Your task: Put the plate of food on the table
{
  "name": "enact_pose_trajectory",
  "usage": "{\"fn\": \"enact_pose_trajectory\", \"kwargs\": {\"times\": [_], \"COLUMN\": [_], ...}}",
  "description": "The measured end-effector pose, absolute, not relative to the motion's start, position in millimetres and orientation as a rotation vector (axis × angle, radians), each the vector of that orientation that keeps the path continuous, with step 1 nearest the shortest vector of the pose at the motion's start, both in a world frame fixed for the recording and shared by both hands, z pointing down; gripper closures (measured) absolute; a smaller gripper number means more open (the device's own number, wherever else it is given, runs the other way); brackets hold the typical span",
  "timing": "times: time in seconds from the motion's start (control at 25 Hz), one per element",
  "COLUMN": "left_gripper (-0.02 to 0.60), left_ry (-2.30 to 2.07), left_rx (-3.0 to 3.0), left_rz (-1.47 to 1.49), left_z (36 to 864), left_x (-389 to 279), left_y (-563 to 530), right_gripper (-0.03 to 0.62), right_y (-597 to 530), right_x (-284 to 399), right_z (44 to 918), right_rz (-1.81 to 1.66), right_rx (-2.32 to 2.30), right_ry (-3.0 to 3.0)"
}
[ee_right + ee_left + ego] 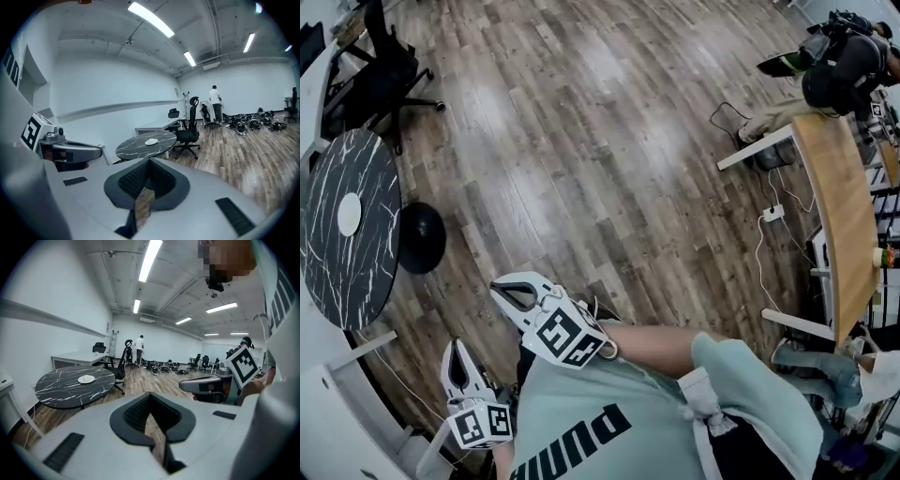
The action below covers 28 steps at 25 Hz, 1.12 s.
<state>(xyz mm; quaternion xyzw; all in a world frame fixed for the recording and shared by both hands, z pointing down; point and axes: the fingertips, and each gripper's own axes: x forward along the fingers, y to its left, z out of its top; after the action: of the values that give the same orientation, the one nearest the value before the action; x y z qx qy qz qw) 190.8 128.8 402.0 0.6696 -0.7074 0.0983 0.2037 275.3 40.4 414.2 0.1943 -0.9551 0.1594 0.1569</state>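
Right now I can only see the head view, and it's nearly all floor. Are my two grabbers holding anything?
Observer: No. Each gripper view shows its jaws together, on the left gripper and on the right gripper, with nothing between them.
Operator: Is anybody else in the room?
Observer: Yes, a person in white stands at the far end of the room.
Operator: What's on the floor down there?
Observer: A heap of black gear lies on the floor near that person.
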Motion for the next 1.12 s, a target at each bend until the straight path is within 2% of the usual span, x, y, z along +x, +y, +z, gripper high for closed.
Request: {"fn": "enact_pose_trajectory", "kwargs": {"times": [0.2, 1.12], "left_gripper": [0.575, 0.575], "left_ry": [-1.968, -2.161], "left_rx": [1.851, 1.711], "left_rz": [0.259, 0.144], "left_z": [411.0, 404.7], "left_x": [200.9, 161.6], "left_y": [132.0, 185.3], "right_gripper": [0.585, 0.586], "right_y": [40.0, 89.1], "right_x": [286.9, 245.1], "right_z": [421.0, 412.6], "right_rz": [0.423, 0.311], "right_rx": [0.573, 0.414], "right_ry": [-2.713, -2.746]}}
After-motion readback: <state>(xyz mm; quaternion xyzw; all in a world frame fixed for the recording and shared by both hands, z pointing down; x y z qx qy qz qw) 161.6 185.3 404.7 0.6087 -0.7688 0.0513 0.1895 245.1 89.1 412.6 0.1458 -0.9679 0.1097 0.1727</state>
